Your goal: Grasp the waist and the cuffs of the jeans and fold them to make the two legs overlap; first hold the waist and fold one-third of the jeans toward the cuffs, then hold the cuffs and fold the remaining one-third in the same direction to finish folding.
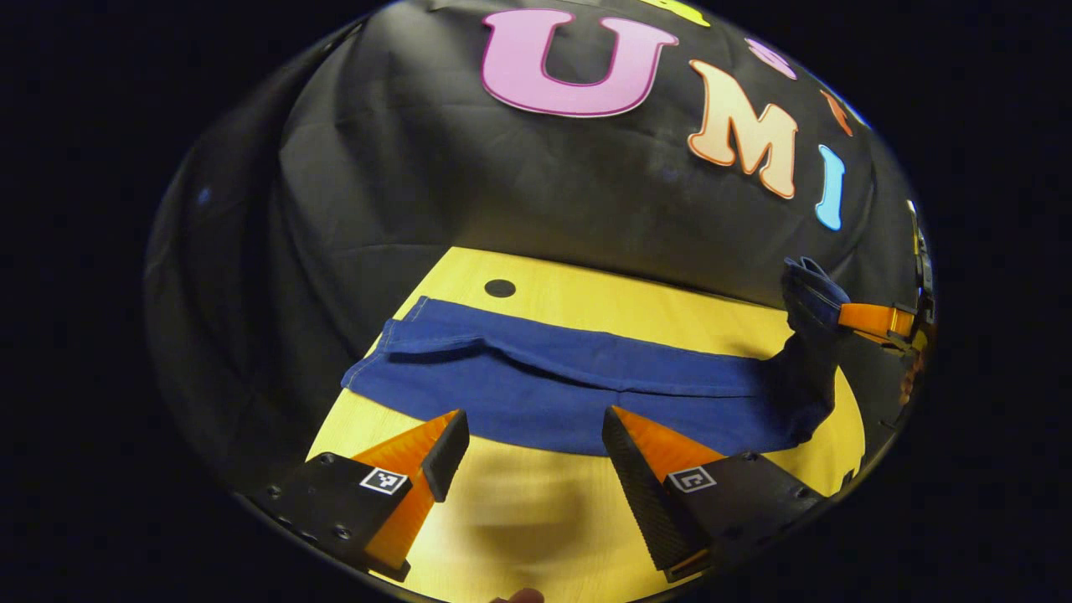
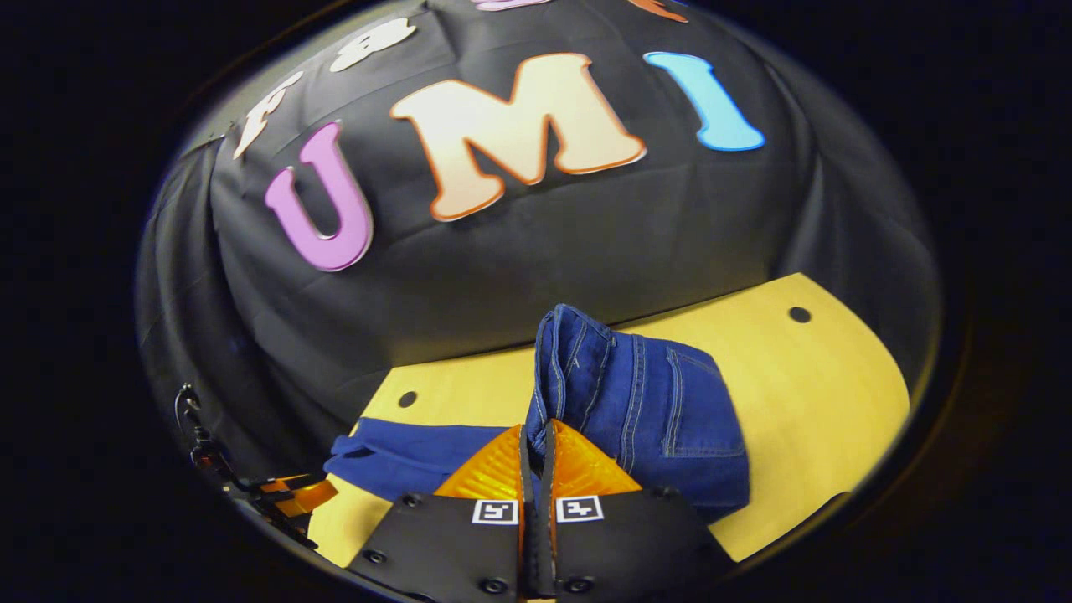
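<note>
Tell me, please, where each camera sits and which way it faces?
Left gripper view: rides on the left claw, above the table, facing the jeans and wall; its open fingers show.
Right gripper view: rides on the right claw, facing the wall; its fingers pinch the lifted waist end.
Shared: jeans, table, and the right claw at the left view's edge.

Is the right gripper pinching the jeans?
Touching. The right gripper view shows the right gripper shut on the jeans, denim squeezed between both fingers and lifted off the table.
</note>
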A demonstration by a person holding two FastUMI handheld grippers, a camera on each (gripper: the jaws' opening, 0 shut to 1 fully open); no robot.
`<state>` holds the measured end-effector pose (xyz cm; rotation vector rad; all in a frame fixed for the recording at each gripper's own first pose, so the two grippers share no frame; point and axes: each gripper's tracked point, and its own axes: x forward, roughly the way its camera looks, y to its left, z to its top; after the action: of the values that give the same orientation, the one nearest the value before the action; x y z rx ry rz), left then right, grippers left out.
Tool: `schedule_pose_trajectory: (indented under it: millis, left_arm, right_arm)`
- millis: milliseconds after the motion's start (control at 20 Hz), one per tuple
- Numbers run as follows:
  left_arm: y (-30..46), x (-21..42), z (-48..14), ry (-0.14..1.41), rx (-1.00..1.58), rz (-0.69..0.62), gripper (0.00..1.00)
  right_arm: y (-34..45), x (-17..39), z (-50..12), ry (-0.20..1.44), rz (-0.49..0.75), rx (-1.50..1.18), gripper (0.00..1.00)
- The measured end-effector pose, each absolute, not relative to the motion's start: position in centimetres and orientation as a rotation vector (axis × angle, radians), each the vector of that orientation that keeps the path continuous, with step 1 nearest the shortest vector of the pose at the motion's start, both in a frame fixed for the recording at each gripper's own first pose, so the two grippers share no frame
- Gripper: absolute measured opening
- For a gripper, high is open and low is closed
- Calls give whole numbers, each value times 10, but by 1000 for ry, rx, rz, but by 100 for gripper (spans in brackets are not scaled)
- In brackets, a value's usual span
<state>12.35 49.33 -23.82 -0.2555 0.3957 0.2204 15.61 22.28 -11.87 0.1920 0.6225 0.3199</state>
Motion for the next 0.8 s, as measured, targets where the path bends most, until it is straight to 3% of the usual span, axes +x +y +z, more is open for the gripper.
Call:
schedule_pose_trajectory:
  millis: [250, 500, 700, 800]
  left_arm:
    - [516, 116, -248, 400, -261, 263, 97]
    - [537, 115, -247, 382, -268, 299, 97]
    - [574, 113, -245, 371, -242, 364, 96]
    - [594, 115, -242, 359, -266, 381, 96]
  right_arm:
    - [307, 130, -192, 741, 467, 207, 2]
    - [337, 102, -275, 880, 538, 134, 2]
    - [337, 106, -266, 896, 529, 139, 3]
    - [343, 100, -273, 912, 568, 171, 9]
